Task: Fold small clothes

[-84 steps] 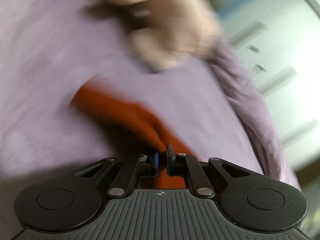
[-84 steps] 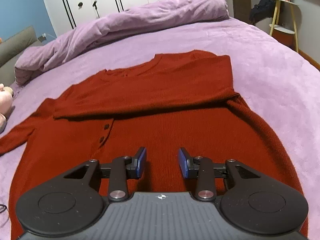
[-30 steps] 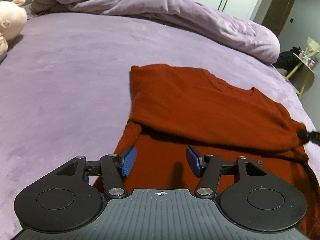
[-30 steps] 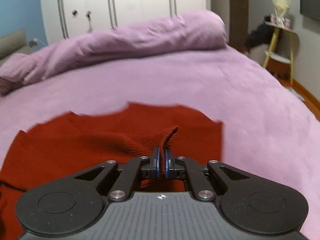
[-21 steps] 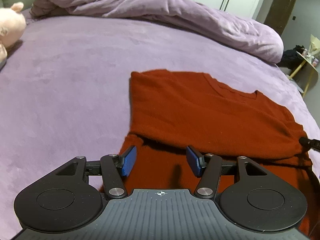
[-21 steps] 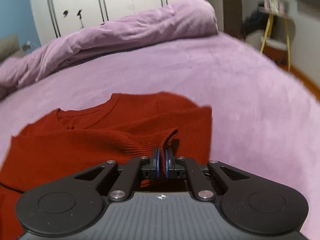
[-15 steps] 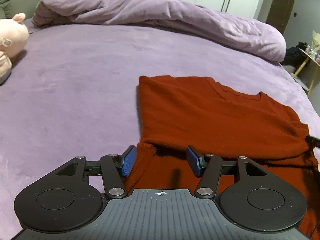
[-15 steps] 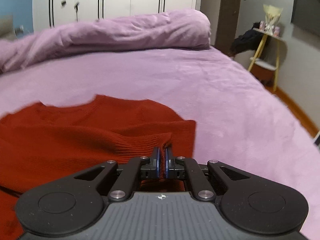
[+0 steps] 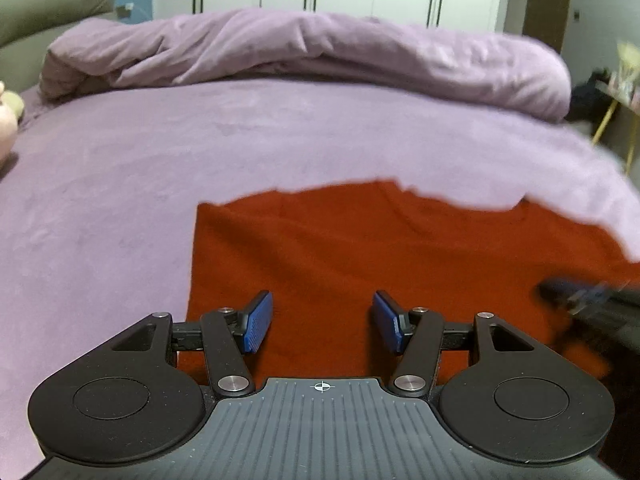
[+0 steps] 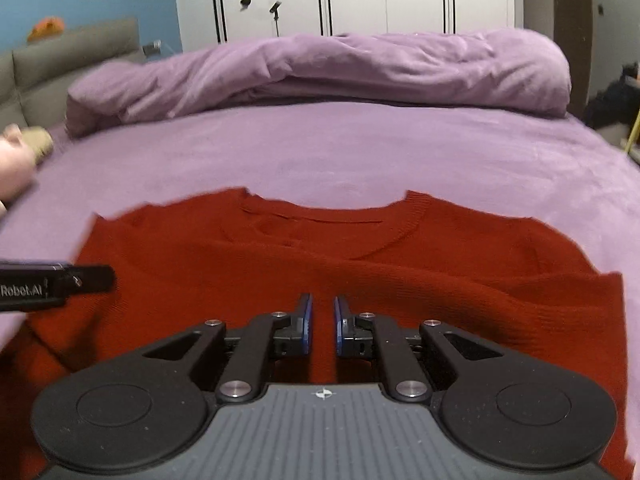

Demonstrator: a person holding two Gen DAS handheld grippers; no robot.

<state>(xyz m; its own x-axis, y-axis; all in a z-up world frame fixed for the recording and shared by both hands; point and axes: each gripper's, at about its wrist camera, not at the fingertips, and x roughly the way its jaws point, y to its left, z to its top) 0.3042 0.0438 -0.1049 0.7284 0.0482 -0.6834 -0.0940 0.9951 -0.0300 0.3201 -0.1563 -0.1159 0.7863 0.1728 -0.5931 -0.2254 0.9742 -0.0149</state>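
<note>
red sweater (image 10: 360, 264) is flat on the purple bed (image 10: 360, 152), both sleeves folded in, stretching out ahead of and under both claws. Right gripper (image 10: 322, 324) has just been cracking open, small gap, nothing pinched between the pads. Left gripper (image 9: 322, 322) spread wide and empty over the left half

Each tool's base hides the red sweater's (image 10: 360, 264) lower part.
</note>
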